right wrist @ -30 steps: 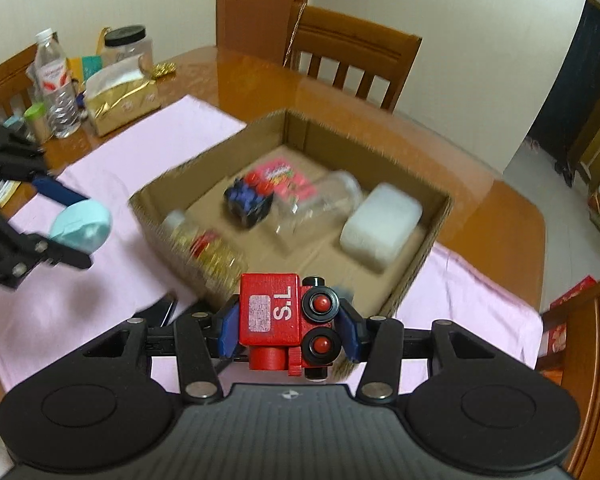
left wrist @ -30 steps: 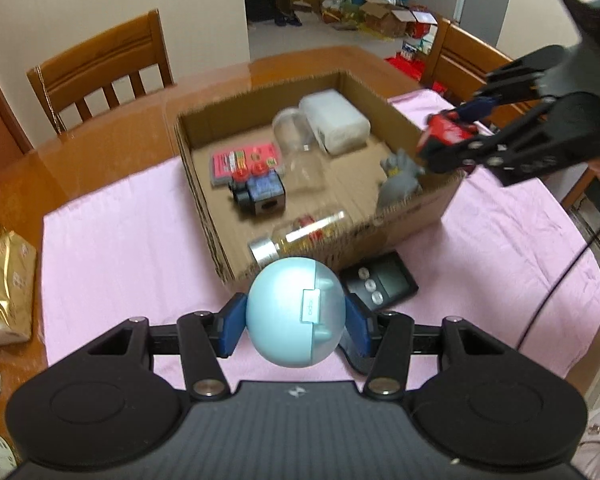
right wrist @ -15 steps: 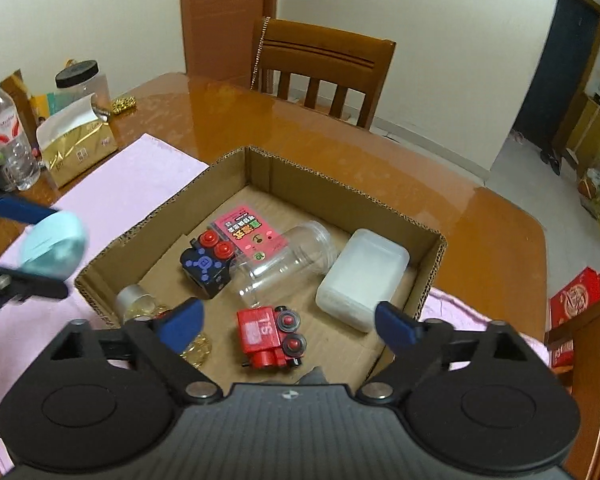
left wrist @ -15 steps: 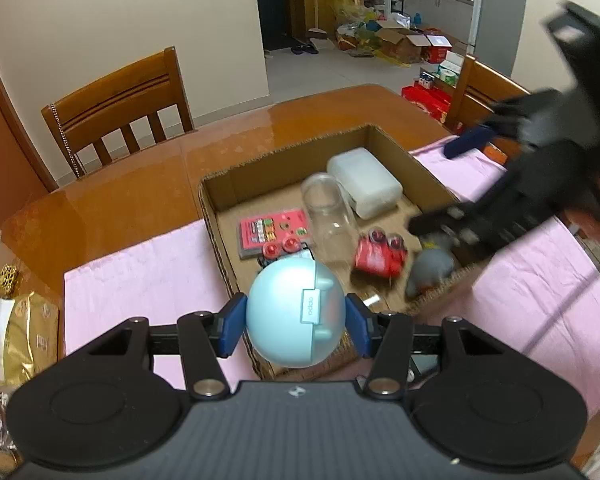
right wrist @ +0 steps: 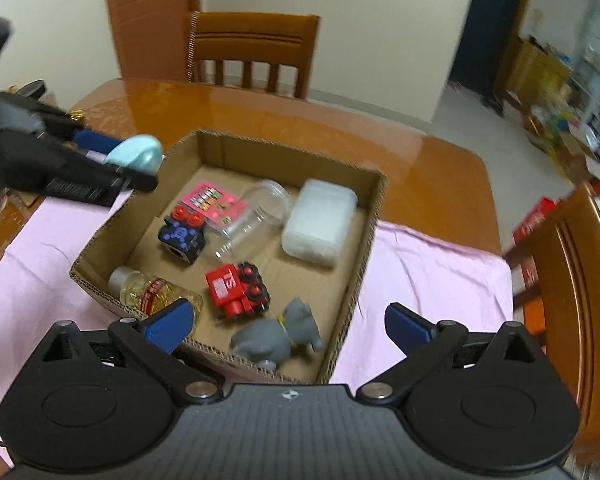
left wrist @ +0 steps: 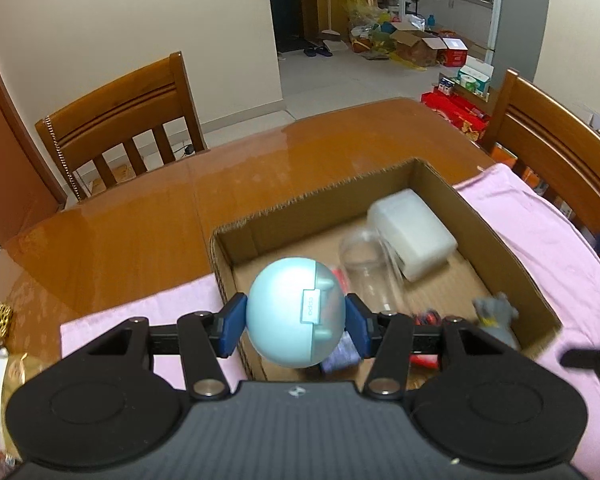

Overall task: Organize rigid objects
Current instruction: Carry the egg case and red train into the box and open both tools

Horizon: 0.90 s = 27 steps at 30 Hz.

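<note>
Cardboard box (right wrist: 352,280), shallow and open-topped with raw corrugated edges, sits on a pink cloth (right wrist: 432,268) spread over the glossy wooden desk (right wrist: 300,120). Inside it lie several hard items. A clear cylindrical jar (right wrist: 256,216) rests on its side near the middle, just beside a frosted white rectangular container (right wrist: 320,222) with rounded corners. A flat pink card (right wrist: 214,202) lies at the far left of the floor, with a dark blue blocky toy (right wrist: 182,236) bearing 2 red knobs in front of it. A red toy train (right wrist: 238,290) lies tipped over near the centre, and a matte grey animal figure (right wrist: 278,338) sits at the near wall. A small glass bottle (right wrist: 152,290) with a silver cap and golden contents lies along the near-left wall.

In the left wrist view, the left claw (left wrist: 296,322) is clamped on a smooth pale-blue egg-shaped case (left wrist: 296,312), its blue pads pressing both sides, held above the box's near-left corner. The right claw (right wrist: 288,326) is spread wide with nothing between its blue pads, hovering over the near edge of the box. 2 wooden slat-back chairs (left wrist: 124,120) stand at the desk.
</note>
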### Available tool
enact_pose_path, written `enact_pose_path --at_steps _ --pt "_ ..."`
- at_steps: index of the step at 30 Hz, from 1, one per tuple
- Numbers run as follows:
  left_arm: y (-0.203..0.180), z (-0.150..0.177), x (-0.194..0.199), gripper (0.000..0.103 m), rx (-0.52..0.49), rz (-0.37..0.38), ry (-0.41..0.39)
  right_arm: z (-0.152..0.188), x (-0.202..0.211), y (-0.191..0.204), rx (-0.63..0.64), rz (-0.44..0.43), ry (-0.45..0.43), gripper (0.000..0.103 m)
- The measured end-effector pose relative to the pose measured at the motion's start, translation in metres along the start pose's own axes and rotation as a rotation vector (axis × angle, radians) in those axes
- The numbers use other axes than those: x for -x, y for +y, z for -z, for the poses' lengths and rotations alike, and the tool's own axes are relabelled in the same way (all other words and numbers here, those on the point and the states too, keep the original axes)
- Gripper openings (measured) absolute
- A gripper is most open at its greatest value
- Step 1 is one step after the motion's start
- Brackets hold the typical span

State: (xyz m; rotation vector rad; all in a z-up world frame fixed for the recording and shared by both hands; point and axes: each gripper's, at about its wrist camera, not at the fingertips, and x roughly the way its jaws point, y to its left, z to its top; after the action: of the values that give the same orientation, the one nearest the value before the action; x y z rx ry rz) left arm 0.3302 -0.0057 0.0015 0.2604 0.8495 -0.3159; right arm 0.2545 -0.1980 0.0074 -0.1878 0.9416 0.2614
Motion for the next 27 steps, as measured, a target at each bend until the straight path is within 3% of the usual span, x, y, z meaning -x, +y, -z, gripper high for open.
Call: enact_pose_path --at_steps 15,17,19,27 --pt "0.008 -0.029 -0.101 0.052 -0.002 -0.041 0.081 0.023 0.01 -0.004 -0.131 0.051 0.019 0.103" --pt "0.008 -0.03 -0.103 0.059 0.0 -0.061 0.061 0.025 0.01 -0.005 -0.144 0.05 0.021 0.103" --pt "0.009 -0.032 -0.101 0.099 0.006 -0.063 0.053 0.027 0.011 -0.006 -0.153 0.041 0.021 0.103" --pt "0.008 -0.029 -0.064 0.101 -0.006 -0.097 -0.017 0.026 0.016 -0.004 -0.161 0.04 -0.003 0.103"
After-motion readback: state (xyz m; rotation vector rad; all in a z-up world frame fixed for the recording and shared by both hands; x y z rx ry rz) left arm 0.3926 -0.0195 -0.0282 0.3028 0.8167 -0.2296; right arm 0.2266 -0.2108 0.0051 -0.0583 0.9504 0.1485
